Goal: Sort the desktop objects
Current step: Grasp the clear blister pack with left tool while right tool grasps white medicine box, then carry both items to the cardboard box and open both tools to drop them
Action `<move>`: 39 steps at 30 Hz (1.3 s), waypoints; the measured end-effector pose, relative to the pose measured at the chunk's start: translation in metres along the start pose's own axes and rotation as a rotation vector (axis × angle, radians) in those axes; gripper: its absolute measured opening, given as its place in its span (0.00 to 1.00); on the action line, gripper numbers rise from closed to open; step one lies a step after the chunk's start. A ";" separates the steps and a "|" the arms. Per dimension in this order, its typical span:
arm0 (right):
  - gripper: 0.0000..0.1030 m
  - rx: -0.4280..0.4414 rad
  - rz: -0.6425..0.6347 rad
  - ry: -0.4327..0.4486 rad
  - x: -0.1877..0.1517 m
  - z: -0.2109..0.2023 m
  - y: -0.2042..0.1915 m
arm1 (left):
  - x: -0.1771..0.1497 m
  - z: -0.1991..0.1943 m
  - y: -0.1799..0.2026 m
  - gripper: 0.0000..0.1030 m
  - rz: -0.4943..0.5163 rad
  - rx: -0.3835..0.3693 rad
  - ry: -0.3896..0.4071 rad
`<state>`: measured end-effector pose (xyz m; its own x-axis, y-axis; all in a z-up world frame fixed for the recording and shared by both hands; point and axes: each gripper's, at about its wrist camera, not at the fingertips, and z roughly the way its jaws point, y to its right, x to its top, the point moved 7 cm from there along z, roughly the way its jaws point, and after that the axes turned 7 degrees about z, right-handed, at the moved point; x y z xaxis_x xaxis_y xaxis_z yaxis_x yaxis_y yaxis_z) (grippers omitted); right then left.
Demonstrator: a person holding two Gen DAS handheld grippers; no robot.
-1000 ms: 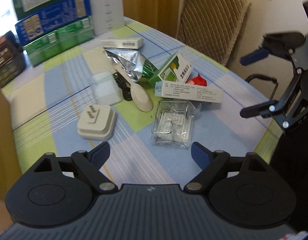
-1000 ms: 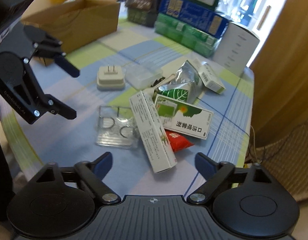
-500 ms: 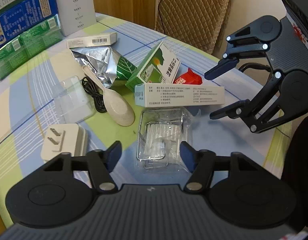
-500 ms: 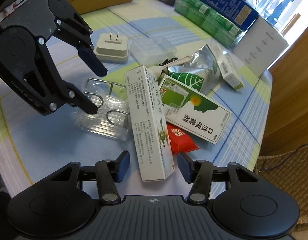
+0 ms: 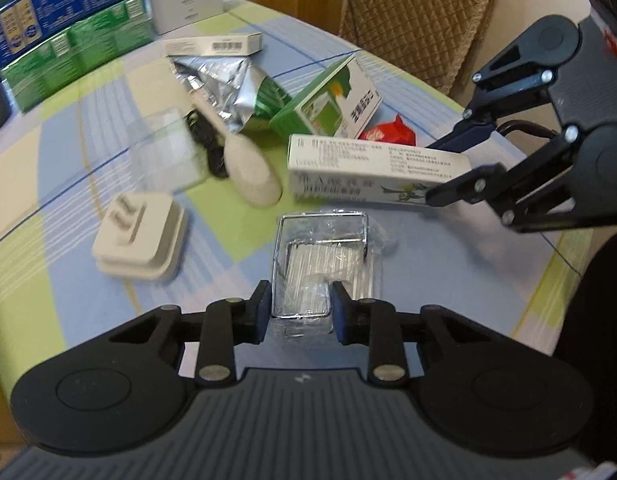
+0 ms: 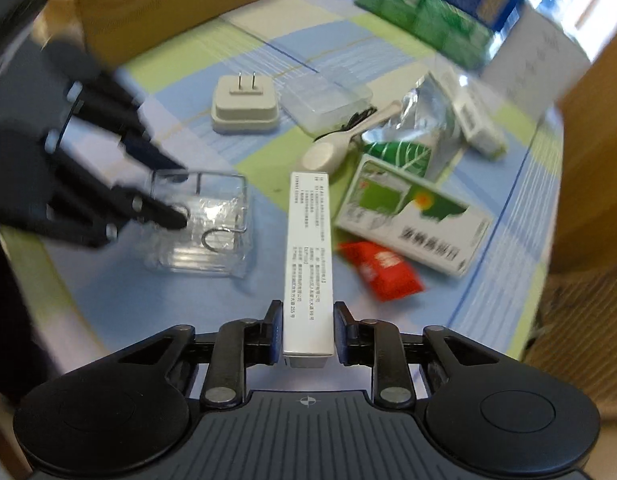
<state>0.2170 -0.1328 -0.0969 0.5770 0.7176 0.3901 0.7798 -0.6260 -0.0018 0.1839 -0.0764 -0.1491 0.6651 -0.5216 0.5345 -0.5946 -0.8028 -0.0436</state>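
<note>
Left gripper (image 5: 299, 312) is closing its fingers around the near end of the clear plastic packet with wire hooks (image 5: 324, 264), lying on the checked tablecloth (image 5: 60, 148). Right gripper (image 6: 307, 334) is clamping the near end of the long white printed carton (image 6: 308, 256), left of the red sachet (image 6: 382, 270). Beige plug adapter (image 6: 244, 110) is sitting farther left.

Bright daylight from window, motion blur esp. at edges, fisheye warp.
</note>
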 end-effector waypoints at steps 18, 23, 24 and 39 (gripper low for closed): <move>0.29 0.031 0.164 0.017 -0.001 0.031 -0.034 | -0.060 -0.030 -0.021 0.29 -0.220 0.090 0.025; 0.29 0.037 0.191 0.045 0.002 0.033 -0.036 | -0.058 -0.025 -0.023 0.32 -0.240 0.077 0.030; 0.30 0.036 0.194 0.050 0.003 0.034 -0.036 | -0.058 -0.025 -0.023 0.31 -0.244 0.076 0.031; 0.22 0.007 0.283 0.109 0.006 0.025 -0.043 | -0.062 -0.037 -0.027 0.25 -0.342 0.114 0.053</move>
<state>0.1925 -0.0943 -0.1174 0.7426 0.4772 0.4700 0.5934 -0.7942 -0.1312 0.1418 -0.0117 -0.1498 0.7908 -0.2040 0.5771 -0.2855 -0.9569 0.0530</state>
